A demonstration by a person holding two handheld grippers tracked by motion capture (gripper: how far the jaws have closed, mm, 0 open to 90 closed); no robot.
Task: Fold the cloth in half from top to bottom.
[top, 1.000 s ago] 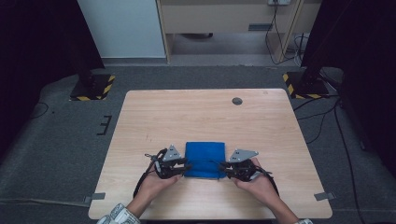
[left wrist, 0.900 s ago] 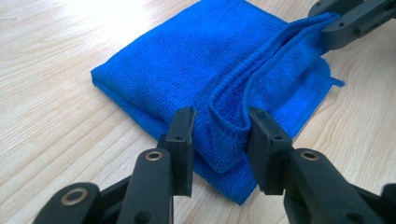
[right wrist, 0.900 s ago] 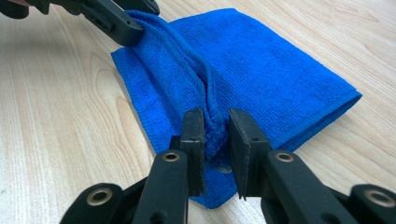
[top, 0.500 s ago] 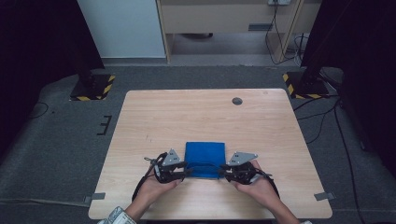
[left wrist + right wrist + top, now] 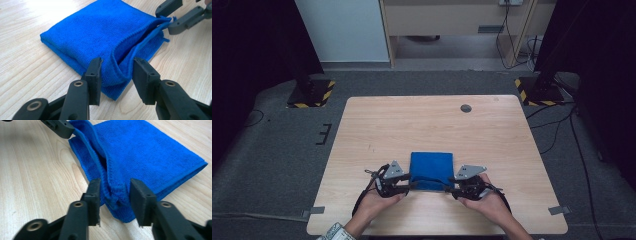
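A folded blue cloth (image 5: pixel 430 167) lies flat on the wooden table (image 5: pixel 412 120) near its front edge. My left gripper (image 5: pixel 412 181) is at the cloth's near left corner and my right gripper (image 5: pixel 449 184) at its near right corner. In the left gripper view the left gripper (image 5: pixel 117 72) straddles a raised fold of the cloth (image 5: pixel 105 32). Its jaws have just been opening and the fold sits loosely between them. In the right gripper view the right gripper (image 5: pixel 113 192) straddles a bunched corner of the cloth (image 5: pixel 150 152). Its jaws have also just been opening and no longer pinch the corner.
A round dark grommet (image 5: pixel 466 108) sits in the table's far right part. Two stands with hazard-striped bases (image 5: pixel 309 92) (image 5: pixel 537 90) flank the table's far corners. Cables run over the floor at the right.
Both hands stay at the cloth's near corners, and the cloth lies where it did. The high view shows no clear movement.
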